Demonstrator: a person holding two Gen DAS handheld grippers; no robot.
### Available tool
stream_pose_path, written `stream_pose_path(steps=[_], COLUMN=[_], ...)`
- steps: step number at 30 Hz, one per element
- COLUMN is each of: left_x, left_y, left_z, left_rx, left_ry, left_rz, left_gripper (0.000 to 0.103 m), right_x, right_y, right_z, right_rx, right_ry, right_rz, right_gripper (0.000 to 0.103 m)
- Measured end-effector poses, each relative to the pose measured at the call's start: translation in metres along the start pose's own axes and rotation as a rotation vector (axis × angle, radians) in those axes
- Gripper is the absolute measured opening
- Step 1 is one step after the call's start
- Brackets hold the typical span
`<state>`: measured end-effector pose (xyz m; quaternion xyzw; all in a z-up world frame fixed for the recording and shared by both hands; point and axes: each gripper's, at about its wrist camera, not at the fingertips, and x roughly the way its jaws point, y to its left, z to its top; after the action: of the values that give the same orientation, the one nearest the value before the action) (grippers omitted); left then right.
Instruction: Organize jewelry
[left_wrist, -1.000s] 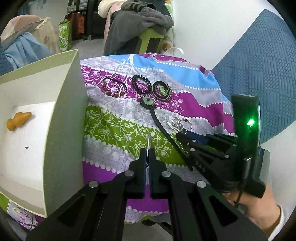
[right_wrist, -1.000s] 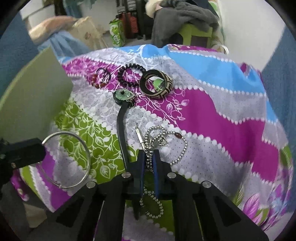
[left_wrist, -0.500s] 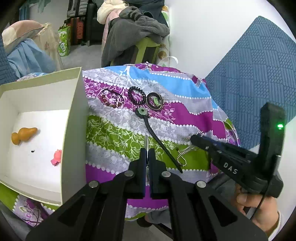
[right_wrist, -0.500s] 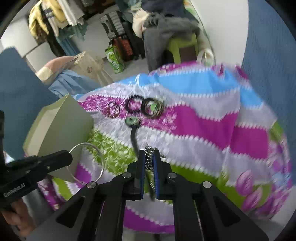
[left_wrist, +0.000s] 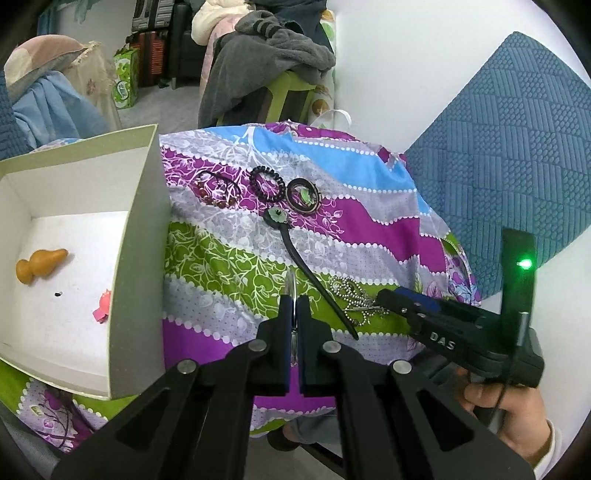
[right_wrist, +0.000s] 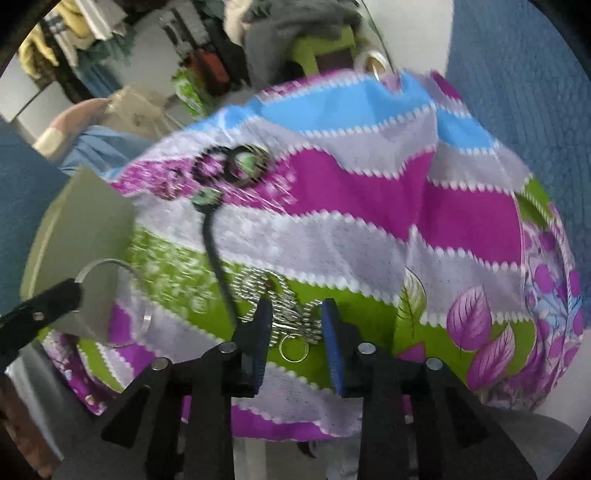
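My left gripper (left_wrist: 294, 306) is shut on a thin silver bangle (right_wrist: 110, 302), held edge-on above the cloth beside the open box (left_wrist: 136, 258). My right gripper (right_wrist: 295, 314) is open, its fingers either side of a silver ball chain (right_wrist: 280, 310) lying on the cloth; the chain also shows in the left wrist view (left_wrist: 351, 299). A black cord with a green pendant (left_wrist: 279, 216), a dark ring bangle (left_wrist: 303, 190), a black bead bracelet (left_wrist: 266, 179) and a red bead bracelet (left_wrist: 216, 190) lie farther back.
The box holds an orange gourd charm (left_wrist: 38, 266) and a pink piece (left_wrist: 103, 306). The patterned cloth (left_wrist: 369, 229) covers a small table. A blue cushion (left_wrist: 517, 155) is at the right; a chair with clothes (left_wrist: 266, 55) stands behind.
My right gripper has opened and let the ball chain down onto the cloth. My left gripper has stayed shut on the bangle and drawn back a little.
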<state>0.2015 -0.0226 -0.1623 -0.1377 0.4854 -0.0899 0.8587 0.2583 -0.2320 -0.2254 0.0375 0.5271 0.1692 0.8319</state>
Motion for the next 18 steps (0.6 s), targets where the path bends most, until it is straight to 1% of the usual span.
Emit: stream_pose_path(steps=[3, 7, 14, 16, 18], left_x=[0.001, 0.002, 0.004, 0.004, 0.003], left_y=[0.0, 0.002, 0.003, 0.004, 0.005], left_z=[-0.001, -0.002, -0.001, -0.002, -0.002], left_rx=[0.001, -0.004, -0.012, -0.014, -0.02], left_ry=[0.005, 0.007, 0.01, 0.011, 0.009], left_rz=[0.001, 0.001, 0.001, -0.001, -0.003], left_gripper=[0.001, 0.001, 0.001, 0.001, 0.001], right_x=[-0.006, -0.002, 0.022, 0.025, 0.025], right_y=[0.004, 0.013, 0.023, 0.021, 0.018], right_z=[-0.003, -0.006, -0.006, -0.007, -0.007], right_rx=[-0.015, -0.052, -0.12, -0.131, -0.126], right_ry=[-0.023, 0.004, 0.068, 0.074, 0.082], right_rz=[0.028, 0.095, 0.058, 0.022, 0.022], right_gripper=[0.026, 0.026, 0.026, 0.023, 0.022])
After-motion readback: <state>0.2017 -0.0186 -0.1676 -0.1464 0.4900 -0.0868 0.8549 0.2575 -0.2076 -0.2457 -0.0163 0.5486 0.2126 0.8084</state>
